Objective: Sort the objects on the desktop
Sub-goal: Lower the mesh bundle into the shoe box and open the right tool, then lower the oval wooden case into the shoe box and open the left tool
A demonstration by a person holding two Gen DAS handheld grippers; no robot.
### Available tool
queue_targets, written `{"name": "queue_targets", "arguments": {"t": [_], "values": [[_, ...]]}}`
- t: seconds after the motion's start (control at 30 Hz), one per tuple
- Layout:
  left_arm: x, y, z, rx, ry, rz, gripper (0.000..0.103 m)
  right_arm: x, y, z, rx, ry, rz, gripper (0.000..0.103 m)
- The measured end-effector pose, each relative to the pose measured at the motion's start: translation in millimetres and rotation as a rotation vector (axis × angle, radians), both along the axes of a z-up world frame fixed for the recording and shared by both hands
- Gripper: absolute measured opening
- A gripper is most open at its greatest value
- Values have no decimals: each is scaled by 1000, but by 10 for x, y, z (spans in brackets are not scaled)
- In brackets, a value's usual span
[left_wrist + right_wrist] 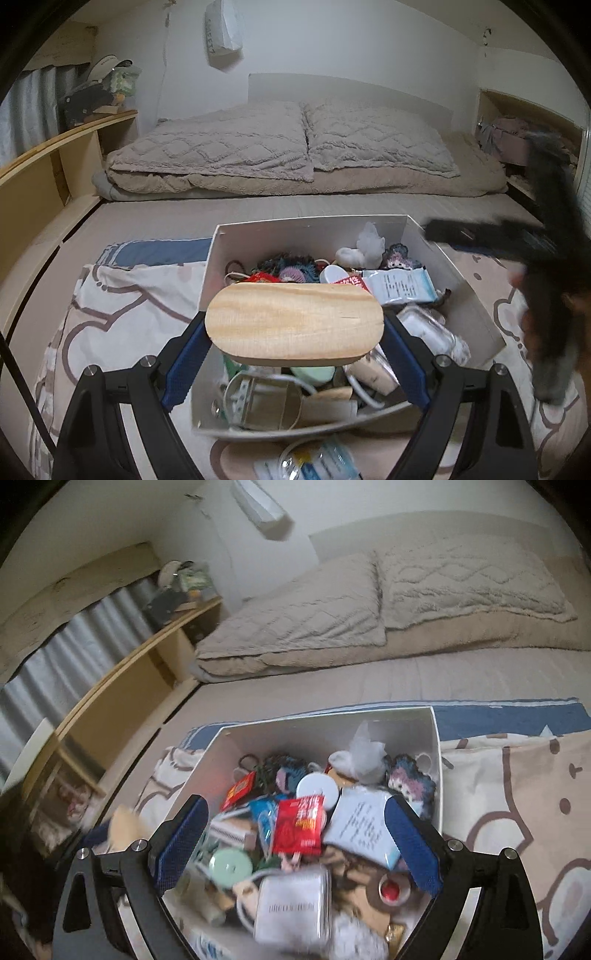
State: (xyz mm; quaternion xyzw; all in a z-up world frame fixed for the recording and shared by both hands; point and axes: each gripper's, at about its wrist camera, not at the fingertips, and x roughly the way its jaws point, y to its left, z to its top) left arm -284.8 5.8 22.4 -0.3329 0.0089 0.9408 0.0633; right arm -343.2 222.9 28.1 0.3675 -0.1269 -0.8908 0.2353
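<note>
This is a bedroom in a home. A wide bed (258,210) fills the room, and it is the landmark for everything else. Two quilted beige pillows (229,144) lie side by side at its head, against a pale headboard (332,88). A cartoon-print cover (122,295) is spread at its foot, and on it stands a white box (472,295) crammed with small household oddments. Along one side of the bed runs a low wooden shelf (55,155) with a curtain (29,107) behind it. Beyond the far side of the bed, a wall niche (517,125) holds crumpled clothes.

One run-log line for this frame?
left tongs: shut on wooden board | right tongs: open, empty | both over white box
</note>
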Motion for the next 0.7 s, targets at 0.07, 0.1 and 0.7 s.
{"name": "queue_targets", "arguments": {"t": [0.07, 0.1, 0.7], "values": [[-117, 51, -13, 8, -25, -2, 90, 121, 44, 12, -1, 21, 14, 97], [-177, 78, -22, 15, -40, -3, 90, 187, 70, 9, -2, 29, 21, 97], [-990, 880, -265, 56, -206, -58, 90, 1197, 431, -454, 103, 70, 99, 97]]}}
